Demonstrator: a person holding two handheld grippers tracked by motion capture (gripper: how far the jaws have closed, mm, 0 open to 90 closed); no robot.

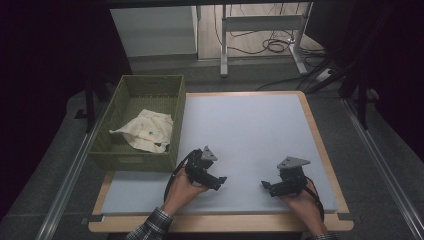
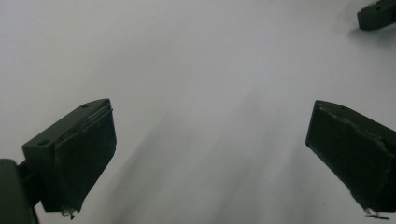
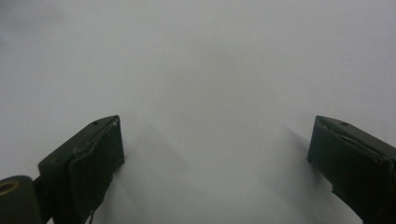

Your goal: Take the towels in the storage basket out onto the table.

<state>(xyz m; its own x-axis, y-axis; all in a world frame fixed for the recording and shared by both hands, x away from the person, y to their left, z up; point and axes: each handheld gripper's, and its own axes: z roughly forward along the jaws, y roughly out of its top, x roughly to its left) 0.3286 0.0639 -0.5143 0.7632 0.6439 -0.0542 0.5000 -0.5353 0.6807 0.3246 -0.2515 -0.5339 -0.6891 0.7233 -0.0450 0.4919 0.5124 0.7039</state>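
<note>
From the high view, my left gripper (image 1: pixel 220 181) sits in the lower middle of the frame and my right gripper (image 1: pixel 266 186) a little to the right of it, both low over the pale grey mat (image 1: pixel 250 130), tips turned toward each other with bare mat between them. My hands come in from the bottom edge, the left one with a checked sleeve (image 1: pixel 150 227). At the left of the frame, just beside the mat's edge, stands a green woven basket (image 1: pixel 117 105), and a crumpled cream cloth (image 1: pixel 147 131) lies inside it, well apart from both of my grippers; the basket's near wall stands between the cloth and my left gripper. In the upper part of the frame I see a metal table leg (image 1: pixel 224 45) and loose cables (image 1: pixel 275 46) on the floor. In the left gripper view, my two black jaws stand wide apart with nothing between them, just grey mat, and the tip of my right gripper (image 2: pixel 377 15) pokes in at the upper right corner. In the right gripper view, my jaws likewise stand spread wide and empty over plain mat.
</note>
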